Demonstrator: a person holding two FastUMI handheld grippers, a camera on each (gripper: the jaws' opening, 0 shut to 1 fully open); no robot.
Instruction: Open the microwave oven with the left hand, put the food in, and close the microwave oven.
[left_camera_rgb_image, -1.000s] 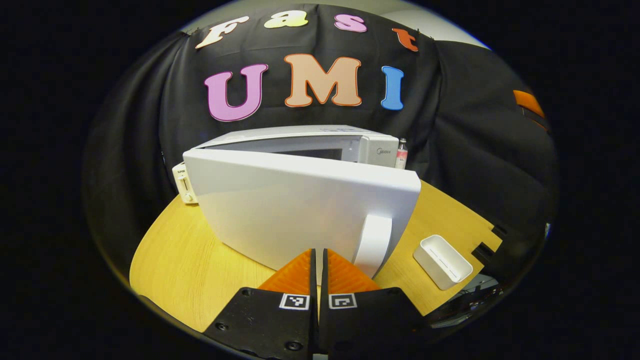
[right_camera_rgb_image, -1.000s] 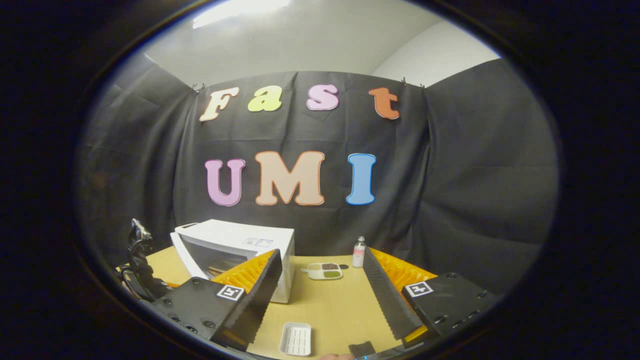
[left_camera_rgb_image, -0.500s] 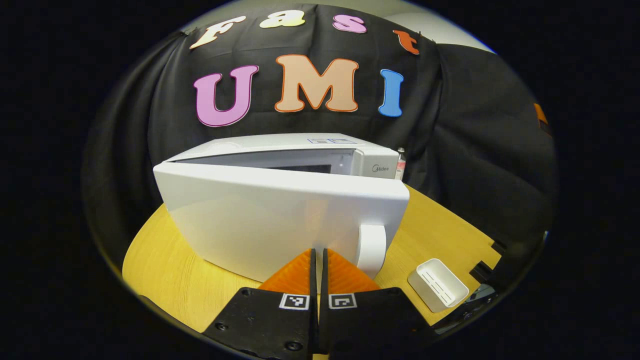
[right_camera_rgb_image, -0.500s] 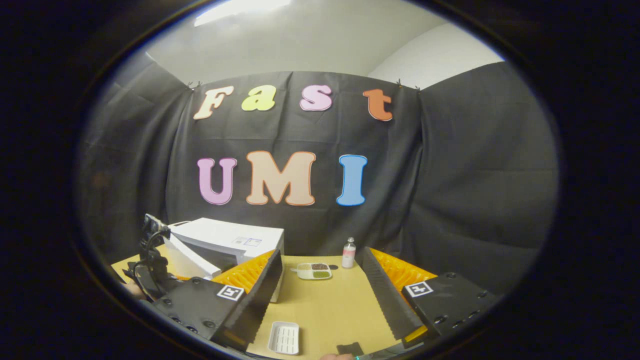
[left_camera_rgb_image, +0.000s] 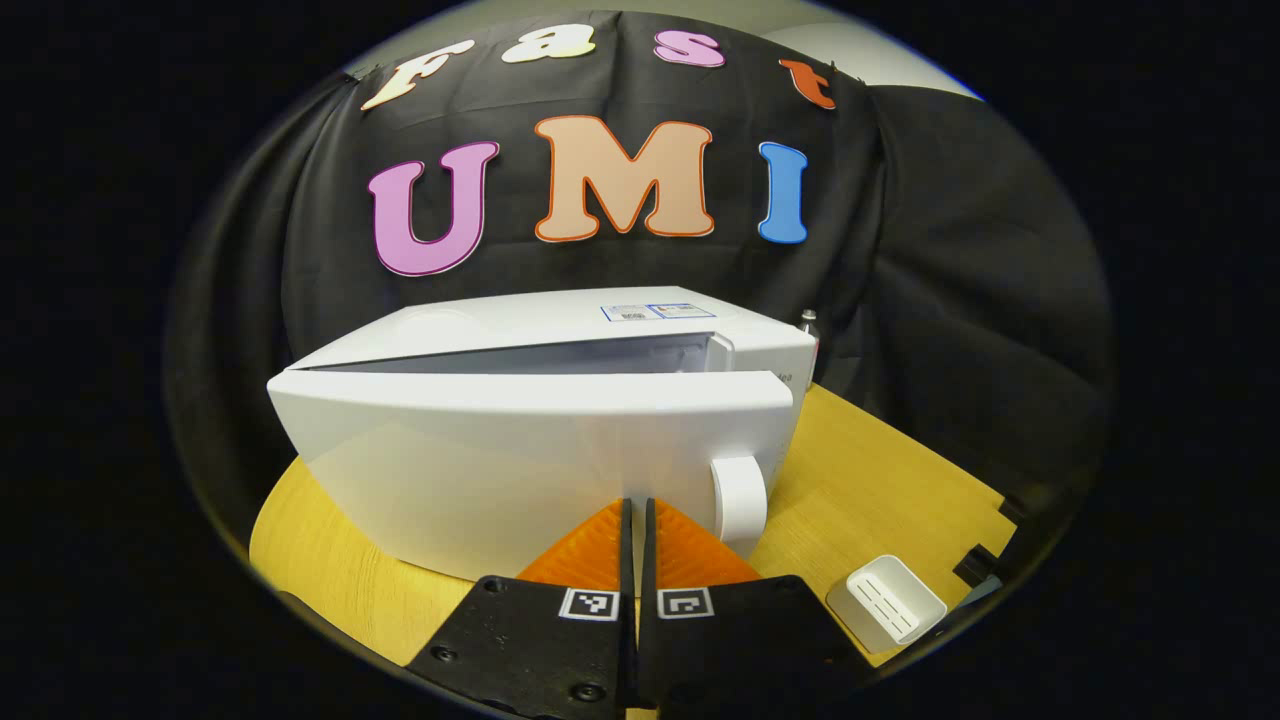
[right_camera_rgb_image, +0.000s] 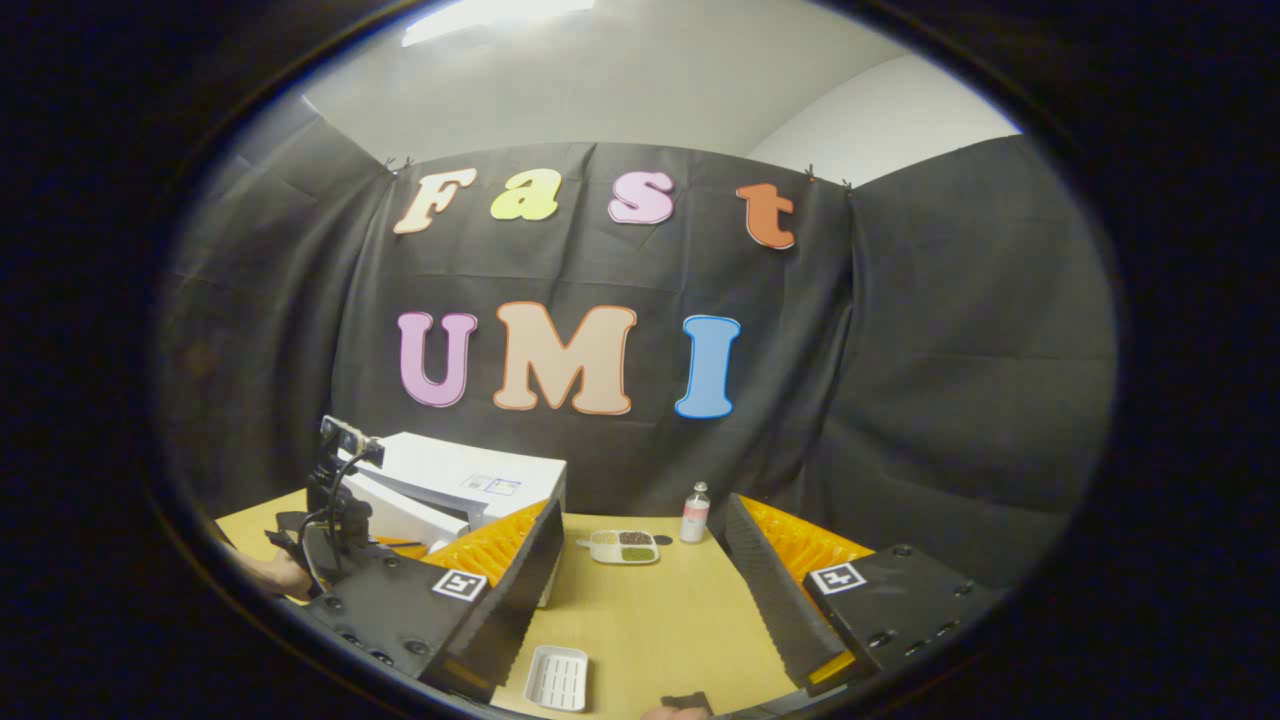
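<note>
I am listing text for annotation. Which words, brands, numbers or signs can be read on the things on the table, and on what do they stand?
No text can be read whole.
Brand print on the microwave oven: mostly hidden behind the door, not readable.
The stickers on its top: too small to read.
Label on the bottle: too small to read.
The square markers on the left gripper: patterns, no words.

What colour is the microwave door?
White; the microwave door shows best in the left gripper view.

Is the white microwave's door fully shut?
No, the white microwave's door stands ajar, with a gap showing along its top edge.
</note>
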